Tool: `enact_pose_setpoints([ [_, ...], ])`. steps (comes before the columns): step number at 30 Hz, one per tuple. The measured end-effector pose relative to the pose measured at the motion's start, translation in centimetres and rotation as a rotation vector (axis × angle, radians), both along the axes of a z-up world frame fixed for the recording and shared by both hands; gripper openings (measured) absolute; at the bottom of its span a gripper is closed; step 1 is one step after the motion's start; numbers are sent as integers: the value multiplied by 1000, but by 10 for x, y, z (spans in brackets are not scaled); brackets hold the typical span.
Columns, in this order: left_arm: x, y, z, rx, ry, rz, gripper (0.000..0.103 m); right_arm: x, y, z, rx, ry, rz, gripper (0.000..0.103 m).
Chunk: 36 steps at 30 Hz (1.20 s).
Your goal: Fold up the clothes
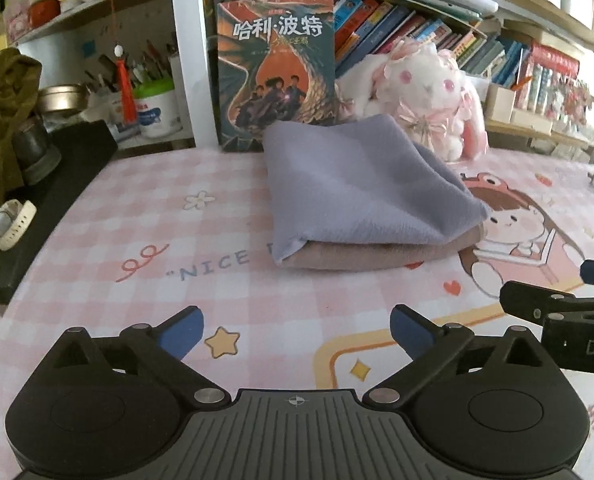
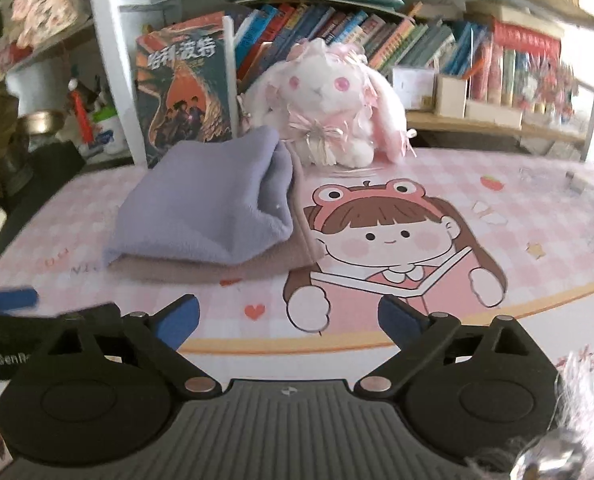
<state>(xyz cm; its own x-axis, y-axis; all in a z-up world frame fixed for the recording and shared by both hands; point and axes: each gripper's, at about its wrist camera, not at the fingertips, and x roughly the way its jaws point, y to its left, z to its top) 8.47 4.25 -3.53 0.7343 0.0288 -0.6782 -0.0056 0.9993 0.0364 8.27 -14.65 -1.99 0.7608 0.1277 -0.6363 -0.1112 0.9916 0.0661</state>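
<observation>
Ahead, we see the folded lilac cloth [image 1: 361,188] stacked on the beige one [image 1: 377,254] on the mat [image 1: 109,216]; our left gripper [image 1: 297,334] sits nearer than the right gripper [image 2: 289,322], both spread wide, empty.

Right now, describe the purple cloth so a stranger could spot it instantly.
Find the pink checked table mat in front of the bookshelf. Near its back edge, before the upright dragon-cover book, lies a folded stack; the purple cloth is the lavender top layer, over the beige cloth.
</observation>
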Motion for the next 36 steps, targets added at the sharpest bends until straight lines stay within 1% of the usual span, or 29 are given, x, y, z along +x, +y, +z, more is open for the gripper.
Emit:
enact_pose_setpoints([
  [1, -1, 1, 1, -3, 0, 4, 101, -3, 1, 0, -16, 1, 4, 98],
  [5, -6, 7, 3, -54, -4, 36, 101, -7, 1, -2, -11, 17, -11, 99],
  [10, -9, 10, 5, -68, -10, 21, 101, -12, 2, 0, -20, 16, -24, 101],
  [27, -7, 10, 5, -80, -2, 17, 102, -13, 5, 2, -39, 15, -39, 103],
  [36, -8, 8, 4, -71, 5, 8, 102, -12, 4, 0, -32, 25, -44, 103],
])
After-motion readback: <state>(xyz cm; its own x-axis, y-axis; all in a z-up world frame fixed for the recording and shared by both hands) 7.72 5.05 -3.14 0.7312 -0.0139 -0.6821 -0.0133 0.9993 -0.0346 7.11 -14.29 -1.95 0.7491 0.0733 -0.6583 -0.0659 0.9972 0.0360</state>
